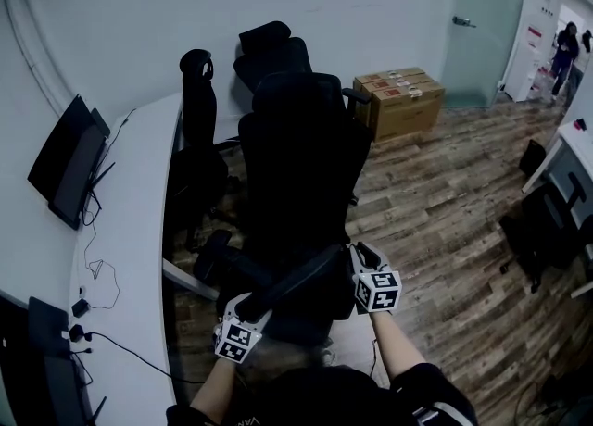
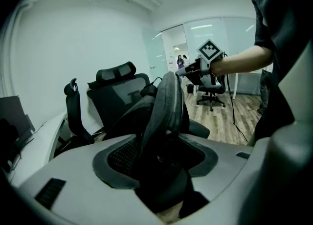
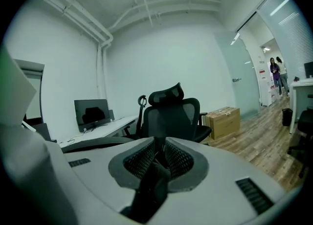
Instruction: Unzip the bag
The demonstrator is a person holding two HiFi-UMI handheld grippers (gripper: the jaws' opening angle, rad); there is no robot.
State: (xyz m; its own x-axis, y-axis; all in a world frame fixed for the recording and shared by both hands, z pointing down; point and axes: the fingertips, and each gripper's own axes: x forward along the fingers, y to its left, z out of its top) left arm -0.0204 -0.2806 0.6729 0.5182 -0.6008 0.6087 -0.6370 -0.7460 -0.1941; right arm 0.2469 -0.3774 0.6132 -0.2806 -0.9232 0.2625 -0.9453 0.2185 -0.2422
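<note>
The black bag (image 1: 306,278) hangs as a dark padded band between my two grippers, in front of me and low in the head view. My left gripper (image 1: 253,310) is at its lower left end. In the left gripper view the bag's thick edge (image 2: 166,106) runs up through the gap of the left gripper (image 2: 159,156), whose jaws stand apart around it without pinching. At the upper right end, my right gripper (image 1: 358,262) (image 2: 188,72) is shut on a thin black strip of the bag (image 3: 151,190), seen between the nearly closed jaws (image 3: 157,153).
A black office chair (image 1: 301,165) stands right behind the bag, with two more chairs (image 1: 199,128) beyond it. A curved white desk (image 1: 125,230) with monitors (image 1: 69,169) runs along the left. Cardboard boxes (image 1: 398,100) sit by a glass door. A person (image 1: 565,54) stands far right.
</note>
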